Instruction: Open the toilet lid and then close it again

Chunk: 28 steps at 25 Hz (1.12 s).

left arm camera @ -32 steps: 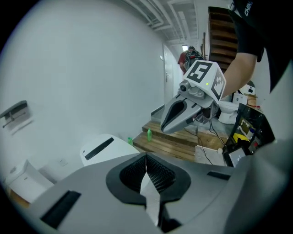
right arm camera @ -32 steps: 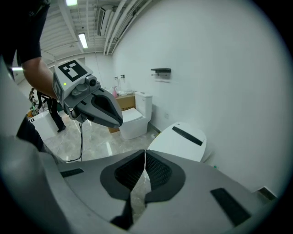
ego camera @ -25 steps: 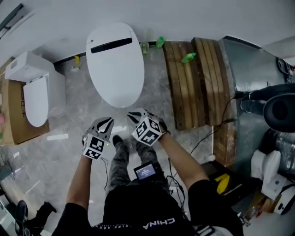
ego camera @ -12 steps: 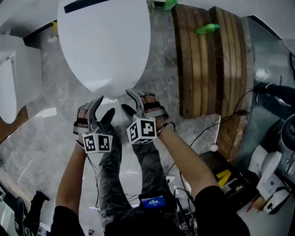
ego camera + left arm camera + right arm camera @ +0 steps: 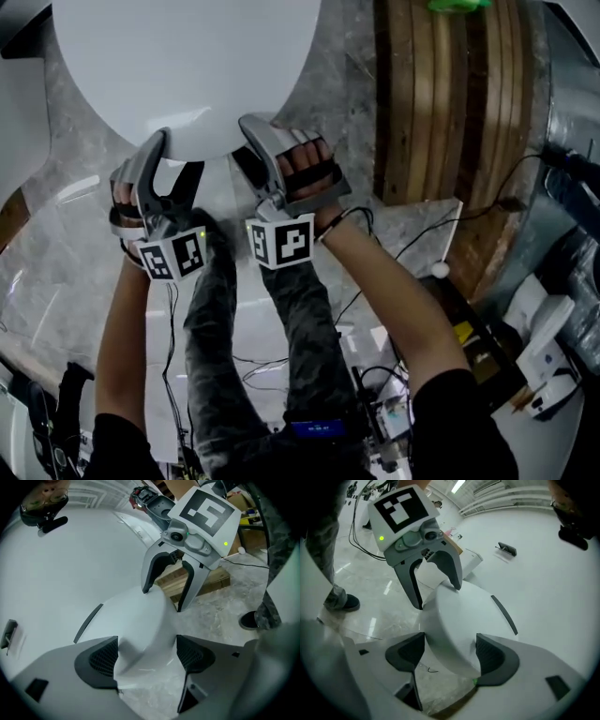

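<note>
Toilet lid (image 5: 187, 66): white, down. Left gripper (image 5: 147, 656), right gripper (image 5: 450, 656): fingers just opened wide, astride the lid's front edge, not clamped.

Left gripper (image 5: 172, 161): 1, in left hand (image 5: 122, 202), aimed forward and down. Jaws just opening, now wide apart, with the toilet lid (image 5: 187, 66) front edge between the pads, unclamped.
Right gripper (image 5: 246, 142): 1, in right hand (image 5: 305, 173), close beside the left, same pose and state.
Forearms: 2, extended forward.
</note>
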Tool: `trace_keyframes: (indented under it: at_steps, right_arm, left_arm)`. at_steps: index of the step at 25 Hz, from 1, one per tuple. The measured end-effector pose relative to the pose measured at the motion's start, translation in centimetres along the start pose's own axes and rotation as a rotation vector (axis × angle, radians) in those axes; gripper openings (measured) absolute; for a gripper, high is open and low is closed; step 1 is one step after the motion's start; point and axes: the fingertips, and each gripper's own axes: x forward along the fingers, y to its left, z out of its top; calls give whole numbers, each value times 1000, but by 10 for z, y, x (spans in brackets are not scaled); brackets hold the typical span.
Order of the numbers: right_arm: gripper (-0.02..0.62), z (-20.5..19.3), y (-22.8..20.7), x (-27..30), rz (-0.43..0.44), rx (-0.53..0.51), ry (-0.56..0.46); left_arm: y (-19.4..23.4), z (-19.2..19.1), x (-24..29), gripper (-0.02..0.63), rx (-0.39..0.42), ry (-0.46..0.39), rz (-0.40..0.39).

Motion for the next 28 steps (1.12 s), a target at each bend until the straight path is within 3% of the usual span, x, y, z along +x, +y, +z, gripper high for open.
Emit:
trace_keyframes:
  at_steps: [10,15,20,28]
  right_arm:
    - [355,1,-6,3,56,-5,37]
    - [357,16,-24,-18,76,-2,6]
    - [360,42,-65,-60,75,20,-21]
    - [364,102,-167,-135,40,8,-110]
  left_arm:
    - [0,5,1,368,57,61,-54]
    - [16,20,-20,368,53,39,-98]
    - [53,53,-62,371,44,-11,-84]
    - [148,124,-136,371,74,-90,-34]
